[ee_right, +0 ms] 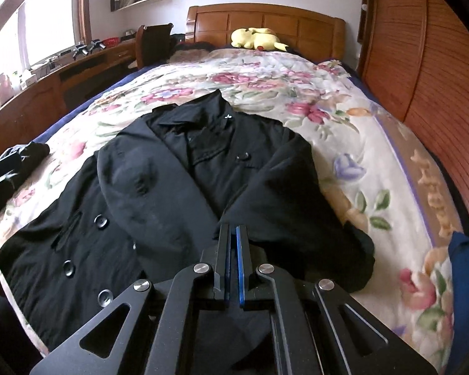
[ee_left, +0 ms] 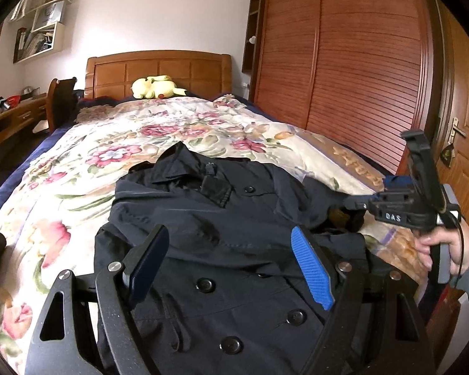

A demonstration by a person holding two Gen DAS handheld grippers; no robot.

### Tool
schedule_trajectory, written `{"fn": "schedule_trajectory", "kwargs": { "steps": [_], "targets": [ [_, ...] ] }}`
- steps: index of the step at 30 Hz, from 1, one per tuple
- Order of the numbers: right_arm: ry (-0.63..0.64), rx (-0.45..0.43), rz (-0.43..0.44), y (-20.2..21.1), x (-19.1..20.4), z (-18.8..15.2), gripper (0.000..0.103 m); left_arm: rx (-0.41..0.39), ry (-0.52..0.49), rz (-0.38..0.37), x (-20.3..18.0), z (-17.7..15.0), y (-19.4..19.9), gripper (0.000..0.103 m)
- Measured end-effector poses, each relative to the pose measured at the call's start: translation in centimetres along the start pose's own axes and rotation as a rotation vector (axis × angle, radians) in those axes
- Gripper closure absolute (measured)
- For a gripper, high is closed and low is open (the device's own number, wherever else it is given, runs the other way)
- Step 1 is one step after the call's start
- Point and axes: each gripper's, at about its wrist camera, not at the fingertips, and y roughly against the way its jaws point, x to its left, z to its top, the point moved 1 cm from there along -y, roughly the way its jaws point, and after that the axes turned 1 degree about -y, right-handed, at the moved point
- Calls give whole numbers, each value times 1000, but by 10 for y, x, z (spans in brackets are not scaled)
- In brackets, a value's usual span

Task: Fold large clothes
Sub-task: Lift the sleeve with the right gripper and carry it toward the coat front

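Note:
A dark navy double-breasted coat [ee_left: 234,218] lies front up on the floral bedcover [ee_left: 109,143], collar toward the headboard. In the right wrist view both sleeves of the coat [ee_right: 178,168] are laid in over its front. My left gripper [ee_left: 231,262] hovers open over the coat's lower front, its blue-padded fingers [ee_left: 312,265] wide apart with nothing between them. My right gripper [ee_right: 233,228] is shut just above the right sleeve, and no cloth shows between its pads. From the left wrist view the right gripper [ee_left: 348,203] points in over the coat's right edge, held by a hand [ee_left: 437,243].
A yellow plush toy [ee_right: 256,39] lies by the wooden headboard [ee_right: 265,22]. A slatted wardrobe [ee_left: 359,62] runs along the bed's right side, a desk [ee_right: 78,68] and chair [ee_right: 153,43] along the left. A dark bundle [ee_right: 18,159] sits at the bed's left edge.

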Motion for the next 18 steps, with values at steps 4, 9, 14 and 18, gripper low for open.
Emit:
{"fn": "schedule_trajectory", "kwargs": {
  "steps": [4,9,14,18],
  "targets": [
    [12,-27,-43,15,8,1,89,-5,6,1,5,-1,3,22],
    [-21,-49,-127,20,-15,3,56,-11,12,-2,7,-1,7,22],
    [-75,13,-211,-5,-50,-2,53,-7,5,-4,6,-1,5,22],
    [-111,100,-302,-39,-75,-6,53,-7,2,-3,6,-1,4,22]
  ]
}}
